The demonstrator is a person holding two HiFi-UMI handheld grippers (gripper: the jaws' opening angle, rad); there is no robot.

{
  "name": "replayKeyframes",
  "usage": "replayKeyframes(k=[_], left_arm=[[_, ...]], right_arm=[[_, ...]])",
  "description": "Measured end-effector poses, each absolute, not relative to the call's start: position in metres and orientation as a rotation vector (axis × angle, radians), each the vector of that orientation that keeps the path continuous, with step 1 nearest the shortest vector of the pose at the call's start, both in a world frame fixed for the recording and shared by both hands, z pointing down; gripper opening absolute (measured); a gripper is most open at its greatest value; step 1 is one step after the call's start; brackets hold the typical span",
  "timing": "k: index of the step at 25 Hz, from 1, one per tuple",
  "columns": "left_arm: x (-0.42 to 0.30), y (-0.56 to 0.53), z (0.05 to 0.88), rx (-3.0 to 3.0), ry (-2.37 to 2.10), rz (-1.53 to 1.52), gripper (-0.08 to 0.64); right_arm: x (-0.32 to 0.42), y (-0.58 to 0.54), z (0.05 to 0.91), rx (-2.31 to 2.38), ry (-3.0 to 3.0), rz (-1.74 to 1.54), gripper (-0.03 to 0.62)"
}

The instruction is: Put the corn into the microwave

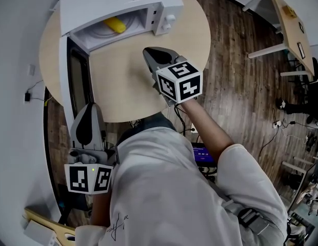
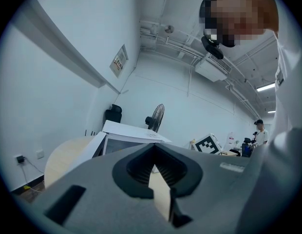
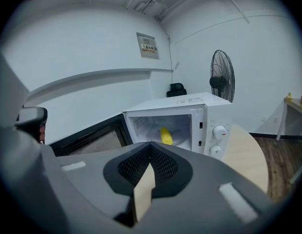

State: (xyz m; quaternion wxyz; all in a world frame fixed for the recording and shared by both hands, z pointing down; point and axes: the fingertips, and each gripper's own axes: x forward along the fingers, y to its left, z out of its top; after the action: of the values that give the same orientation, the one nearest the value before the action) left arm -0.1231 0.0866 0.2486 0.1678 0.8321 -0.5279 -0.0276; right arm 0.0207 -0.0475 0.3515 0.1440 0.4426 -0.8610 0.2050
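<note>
The yellow corn [image 1: 114, 24] lies inside the white microwave [image 1: 97, 1], on its turntable; in the right gripper view the corn [image 3: 165, 135] shows through the open cavity. The microwave's door [image 1: 77, 76] hangs open to the left. My right gripper [image 1: 147, 52] hovers over the round wooden table [image 1: 195, 29] in front of the cavity, shut with nothing in it; the right gripper [image 3: 151, 144] points at the opening. My left gripper [image 1: 90, 107] is held off the table's near edge beside the door, shut and empty. That left gripper [image 2: 153, 145] faces the microwave [image 2: 131, 133] side on.
The table's rim runs just beyond my left gripper. A standing fan [image 3: 222, 77] is behind the microwave. A wooden desk [image 1: 290, 24] stands at the far right on the plank floor [image 1: 236, 86]. A wall socket [image 1: 27, 96] with a cable sits at the left.
</note>
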Motion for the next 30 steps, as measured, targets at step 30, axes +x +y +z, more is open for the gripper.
replayKeyframes(k=[30], left_arm=[[-0.160, 0.073, 0.275, 2.253, -1.546, 0.064, -0.011]], right_arm=[[0.051, 0.054, 0.272, 1.409, -2.496, 0.595, 0.011]])
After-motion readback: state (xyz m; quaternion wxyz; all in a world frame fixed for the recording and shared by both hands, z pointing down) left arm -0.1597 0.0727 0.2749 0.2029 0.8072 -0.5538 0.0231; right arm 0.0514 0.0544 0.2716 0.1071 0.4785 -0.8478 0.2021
